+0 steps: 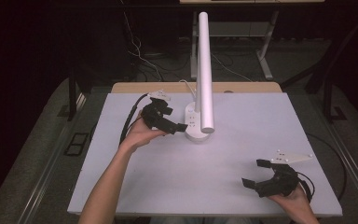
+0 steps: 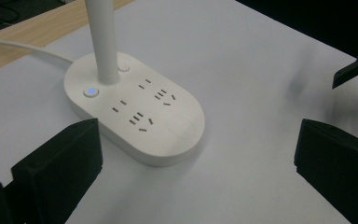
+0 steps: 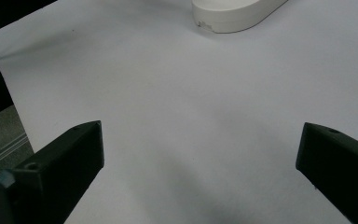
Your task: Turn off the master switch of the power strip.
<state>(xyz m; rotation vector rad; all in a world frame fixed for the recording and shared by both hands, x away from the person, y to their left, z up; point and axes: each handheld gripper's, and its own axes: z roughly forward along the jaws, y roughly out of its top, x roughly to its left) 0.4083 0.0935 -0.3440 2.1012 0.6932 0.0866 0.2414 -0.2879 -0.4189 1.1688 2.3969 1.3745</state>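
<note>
**High view: desk lamp with socket base, both grippers empty**

High view first: a white desk lamp (image 1: 204, 70) is seen standing at the far middle of the white table (image 1: 223, 186), its oval base (image 2: 135, 112) dotted with socket slots and a small button lit blue (image 2: 91, 91). The left gripper (image 1: 168, 122) is held just beside the base, on its left, jaws spread wide with nothing between them. The right gripper (image 1: 255, 172) is parked well apart from the base, toward the near right corner, also spread wide and empty.

Handling-wise, the lamp is judged rigid plastic, smooth and probably a bit slippery, with the base likely weighted. The thin upright stem (image 2: 101, 42) looks like the sensible spot to be gripped; the base seems too broad for the jaws.

Hard to make out: the stem is cut off at the top of the left gripper view, the white cord (image 2: 23, 46) can't be followed to its plug, and what the button controls can't be told.
</note>
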